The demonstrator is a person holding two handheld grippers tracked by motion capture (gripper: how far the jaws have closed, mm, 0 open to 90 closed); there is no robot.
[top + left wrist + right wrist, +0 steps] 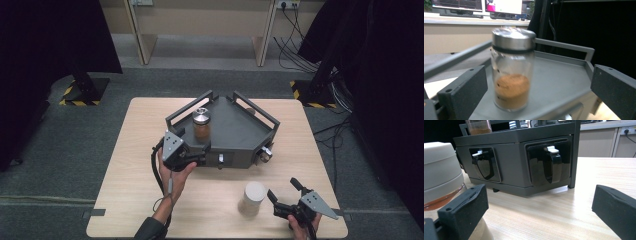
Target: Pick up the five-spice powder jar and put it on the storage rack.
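High view: left gripper, jaws wide, empty, near steel-capped glass spice jar on grey rack; right gripper likewise beside white-lidded jar; knock-over risk.

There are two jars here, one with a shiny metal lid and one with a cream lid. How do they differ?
The glass jar with the silver metal lid stands on the dark grey tray rack; the jar with the cream lid stands on the wooden table. The metal-lidded one sits between the open left gripper jaws; the cream-lidded one stands beside the open right gripper. Both are upright, closed and hold brownish contents.
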